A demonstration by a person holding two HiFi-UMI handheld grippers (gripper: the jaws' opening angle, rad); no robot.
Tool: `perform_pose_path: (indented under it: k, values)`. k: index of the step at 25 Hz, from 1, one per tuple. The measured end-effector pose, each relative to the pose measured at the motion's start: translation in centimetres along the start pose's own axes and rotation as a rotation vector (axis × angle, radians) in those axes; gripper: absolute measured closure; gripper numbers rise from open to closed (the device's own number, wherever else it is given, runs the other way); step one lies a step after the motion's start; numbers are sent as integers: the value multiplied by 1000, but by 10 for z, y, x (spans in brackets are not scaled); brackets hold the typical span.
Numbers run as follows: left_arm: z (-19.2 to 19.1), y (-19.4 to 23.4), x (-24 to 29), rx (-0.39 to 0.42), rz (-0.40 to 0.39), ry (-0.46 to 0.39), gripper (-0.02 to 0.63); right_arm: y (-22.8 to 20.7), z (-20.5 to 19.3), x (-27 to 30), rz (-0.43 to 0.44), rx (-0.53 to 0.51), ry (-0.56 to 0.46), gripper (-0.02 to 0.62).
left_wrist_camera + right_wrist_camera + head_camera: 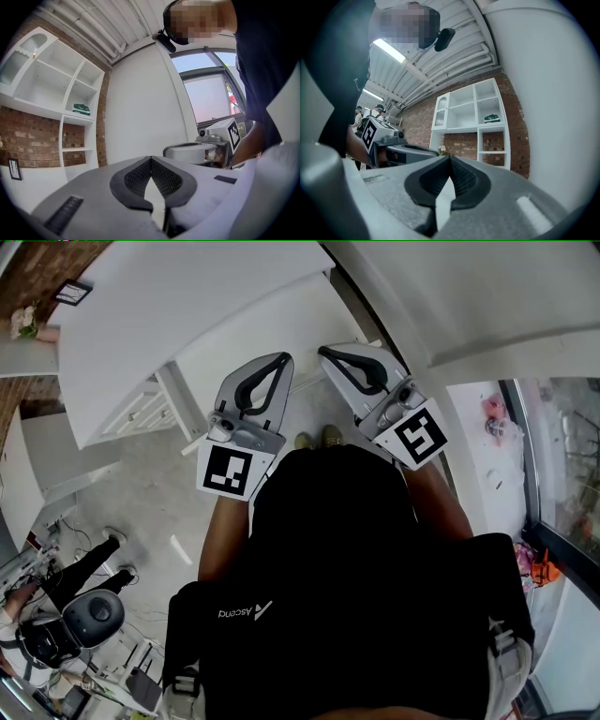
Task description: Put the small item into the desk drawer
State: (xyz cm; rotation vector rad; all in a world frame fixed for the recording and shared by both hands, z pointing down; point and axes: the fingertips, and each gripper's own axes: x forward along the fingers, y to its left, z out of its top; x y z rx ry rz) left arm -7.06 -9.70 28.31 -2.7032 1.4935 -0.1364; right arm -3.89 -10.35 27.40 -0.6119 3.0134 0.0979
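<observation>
Both grippers are held up close in front of the person's chest, side by side. My left gripper (281, 358) has its dark-padded jaws closed tip to tip with nothing between them; in its own view the left gripper (150, 158) shows the same. My right gripper (324, 352) is likewise shut and empty, as the right gripper (450, 157) shows in its own view. A white desk (187, 324) stands ahead and to the left, with closed drawers (141, 413) under its top. No small item is visible in any view.
A white shelf unit (51, 89) hangs on a brick wall. A window (211, 93) lies to the right. The person's shoes (319, 439) stand on the pale floor. Cables, gear and another person's legs (89, 563) crowd the lower left.
</observation>
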Motion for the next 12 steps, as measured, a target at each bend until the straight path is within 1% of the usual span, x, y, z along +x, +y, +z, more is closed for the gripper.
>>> perform_pose_path:
  k: [12]
  values:
    - [-2,-1,1,3,-24,13,607,-1,1,0,-10,-7,2,595]
